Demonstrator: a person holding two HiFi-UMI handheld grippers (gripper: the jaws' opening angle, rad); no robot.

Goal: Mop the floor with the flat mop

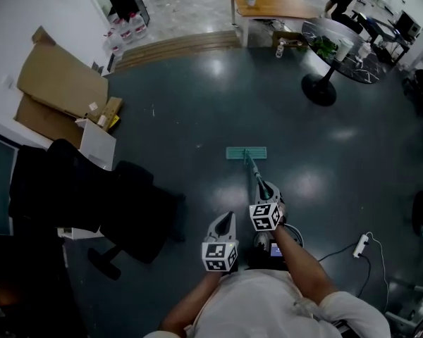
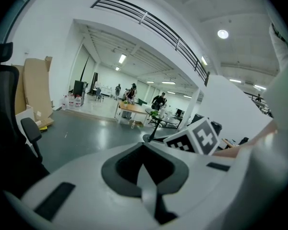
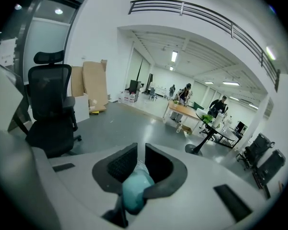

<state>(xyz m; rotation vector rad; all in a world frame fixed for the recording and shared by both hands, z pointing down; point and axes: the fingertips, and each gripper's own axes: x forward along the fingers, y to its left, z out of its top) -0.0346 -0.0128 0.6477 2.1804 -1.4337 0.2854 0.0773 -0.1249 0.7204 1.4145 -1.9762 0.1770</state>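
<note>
The right gripper [image 1: 265,189] is squeezing the mop [image 1: 246,153] by its handle, the pad is lying on the floor [image 1: 197,97] mid-frame, the left gripper [image 1: 227,220] is hanging closed and empty, and a forward push is probably coming next.

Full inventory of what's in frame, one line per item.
flat mop: one, teal head, flat on the dark floor ahead, handle running back to the right tool
office chair: one, black, near left
cardboard sheets: several, brown, far left
wooden table: one, light brown, far end
round table: one, black base, far right
power strip: one, white, near right on the floor
left tool: grey, jaws together, empty
right tool: grey, jaws closed on the mop handle
</note>
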